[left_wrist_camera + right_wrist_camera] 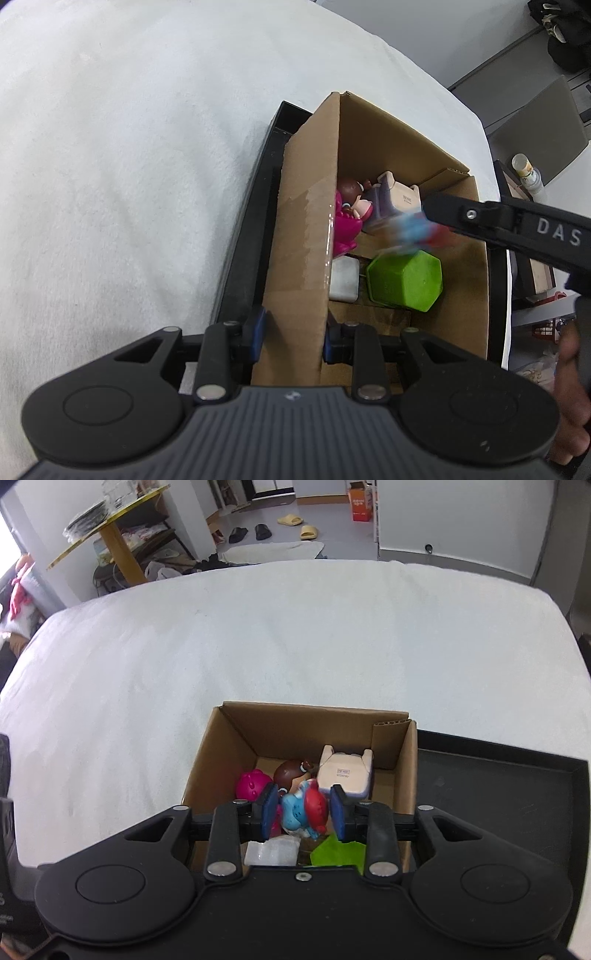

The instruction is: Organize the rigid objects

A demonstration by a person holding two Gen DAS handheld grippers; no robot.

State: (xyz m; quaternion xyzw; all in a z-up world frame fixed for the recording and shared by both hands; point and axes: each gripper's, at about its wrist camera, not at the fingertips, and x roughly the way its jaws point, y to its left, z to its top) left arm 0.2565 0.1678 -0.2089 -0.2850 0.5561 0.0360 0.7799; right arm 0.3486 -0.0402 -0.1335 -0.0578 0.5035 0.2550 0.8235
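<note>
**Blue-and-red figure between the right pads, over the open carton**

On the left lies the white, softly napped cloth (129, 166) that covers the table. Next comes the black tray (255, 236), its smooth rim running alongside the cardboard box (303, 236). The left gripper (293, 334) straddles the box's near wall, one blue pad outside and one inside, both close against the corrugated board; it looks clamped on that wall.

Inside the box, the left wrist view shows what the other only hints at: a green hexagonal container (406, 278) with a matte skin, lying on its side, and just to its left a white rounded block (344, 282). Farther in lie a magenta plastic toy (343, 229), a brown-haired doll (351, 192) and a pale beige boxy item with a small printed label (400, 199). The right gripper's black finger enters from the right edge of this view, and the thing at its tip is only a blue-red blur.

The right wrist view resolves that blur: a glossy blue-and-red figure (304, 808) sits between the blue pads of the right gripper (304, 810), above the box interior. The pads stand slightly apart from its sides, so whether they pinch it or have let go cannot be told. This view also shows the box's far wall and the tray's wide flat floor to the right (498, 794), and beyond the cloth a room floor with slippers (290, 520).
</note>
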